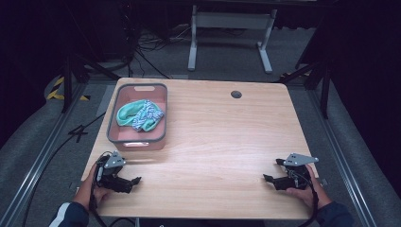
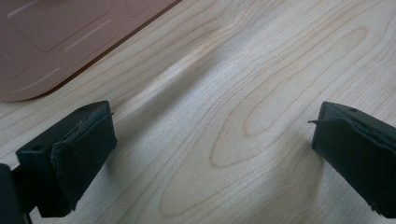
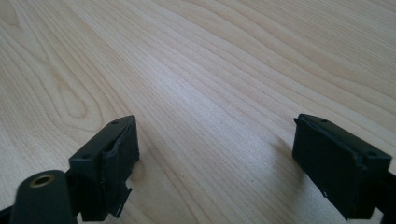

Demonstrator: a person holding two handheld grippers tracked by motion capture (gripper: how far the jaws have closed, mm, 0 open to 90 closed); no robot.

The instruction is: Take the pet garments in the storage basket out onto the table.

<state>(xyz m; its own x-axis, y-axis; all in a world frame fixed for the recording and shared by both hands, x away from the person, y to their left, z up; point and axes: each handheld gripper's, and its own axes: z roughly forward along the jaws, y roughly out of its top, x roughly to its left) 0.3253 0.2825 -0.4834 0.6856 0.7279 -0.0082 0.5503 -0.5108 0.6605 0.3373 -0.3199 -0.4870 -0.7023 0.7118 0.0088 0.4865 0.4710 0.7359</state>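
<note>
Desk (image 1: 222,142): light wood, a cable hole near the far edge, the middle bare.

Bin (image 1: 112,124): pink with a grey rim, at the far left of the desk, its near wall just beyond the left claw. That pink wall shows at the top left of the left gripper view (image 2: 51,42).

Cloth (image 1: 140,114): a teal and striped bundle, bunched in the middle of the bin, lying loose with nothing on it.

Left claw (image 1: 135,181): at the near left corner, low over the desk, jaws spread wide and released, only bare wood between them.

Right claw (image 1: 267,178): at the near right corner, jaws likewise wide apart and released, nothing between them.

Judgement: the step in hand looks like the reach for the cloth, not yet begun. The left claw is the nearer one. To do it well, lift clear over the bin's near rim, come down on the high fold of the bundle with the jaws wide, and close on the fabric alone, not the wall. The bin is light and could slide; the right claw could steady it.
</note>
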